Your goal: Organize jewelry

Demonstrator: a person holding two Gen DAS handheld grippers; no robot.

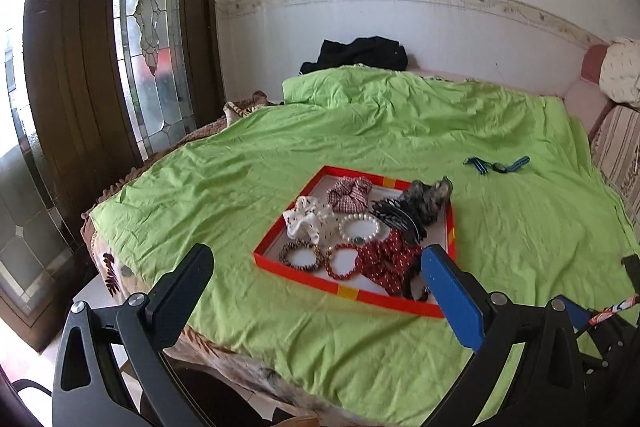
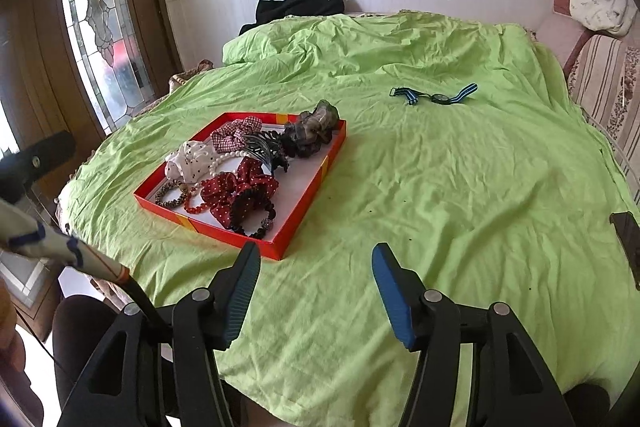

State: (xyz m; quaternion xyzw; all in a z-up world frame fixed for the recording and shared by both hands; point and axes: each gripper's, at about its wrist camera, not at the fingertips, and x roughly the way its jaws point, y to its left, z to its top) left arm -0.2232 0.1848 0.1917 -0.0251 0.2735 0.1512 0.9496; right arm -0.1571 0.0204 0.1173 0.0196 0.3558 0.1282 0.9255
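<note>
So the red tray (image 1: 294,268) sits on the bed, on a green sheet (image 1: 280,155), and it's pretty full. Inside: a white dotted scrunchie (image 1: 306,219), a plaid scrunchie (image 1: 349,193), a grey gauzy scrunchie (image 1: 430,197), a black claw clip (image 1: 398,221), a pearl bracelet (image 1: 359,227), a brown bead bracelet (image 1: 301,256), a red bead bracelet (image 1: 342,261), a red dotted scrunchie (image 1: 390,259) and a black hair tie (image 2: 256,217) at the near corner. Everything's kind of piled together, touching or overlapping.

A watch (image 2: 436,97) with a blue striped strap lies out on the sheet, well apart from the tray, toward the far right.

Left tongs (image 1: 316,269) are spread wide and holding nothing, hovering in front of the tray's near edge. Right tongs (image 2: 316,267) are also spread and empty, over bare sheet just right of the tray's near corner.

Room stuff: black clothes (image 1: 356,53) bunched by the white wall, a stained-glass door (image 1: 150,27) on the left, a phone (image 2: 630,235) at the right edge.
</note>
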